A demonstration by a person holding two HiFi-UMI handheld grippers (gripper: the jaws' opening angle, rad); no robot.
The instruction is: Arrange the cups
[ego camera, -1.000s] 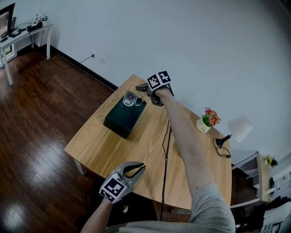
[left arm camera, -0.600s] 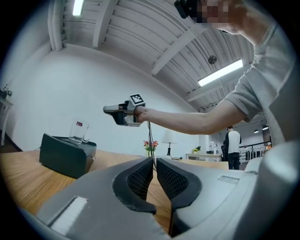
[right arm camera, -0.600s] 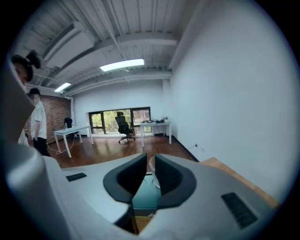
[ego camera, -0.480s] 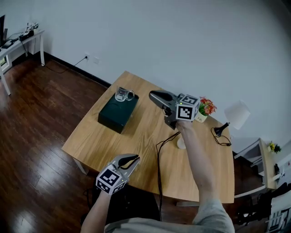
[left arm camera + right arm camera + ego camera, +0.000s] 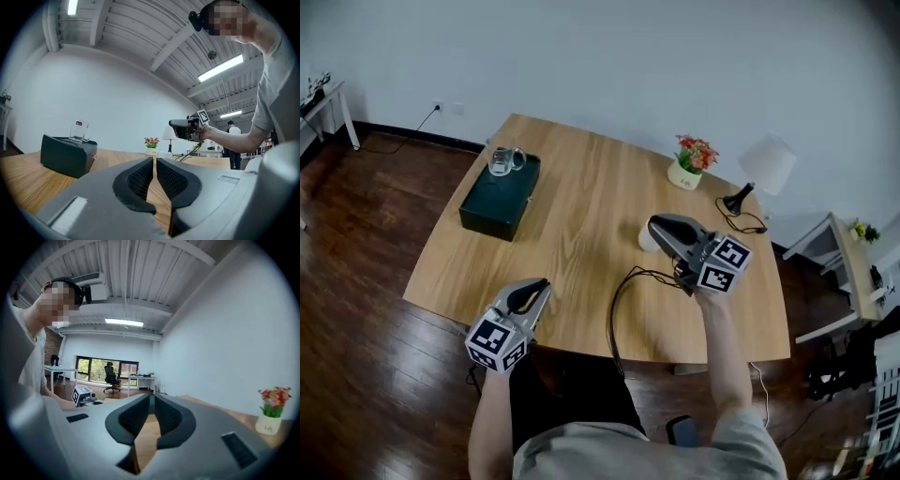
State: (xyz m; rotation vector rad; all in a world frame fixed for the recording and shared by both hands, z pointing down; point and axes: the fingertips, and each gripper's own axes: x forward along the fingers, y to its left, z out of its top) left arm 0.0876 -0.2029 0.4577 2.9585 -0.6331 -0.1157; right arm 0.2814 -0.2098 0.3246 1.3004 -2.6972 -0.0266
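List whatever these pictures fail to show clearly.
- The small white cup: head view, mostly behind the right gripper, whose empty jaws have just been closing.
- The red label on the clear glass mug: left gripper view, too small to read.
- The print on the white flower pot: right gripper view, blurred.

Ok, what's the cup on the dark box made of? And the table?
The cup looks like clear glass: the wall shows right through it in the left gripper view. The table looks like light wood, or maybe a wood-look top: it has long streaky grain lines and a smooth, fairly dull finish.
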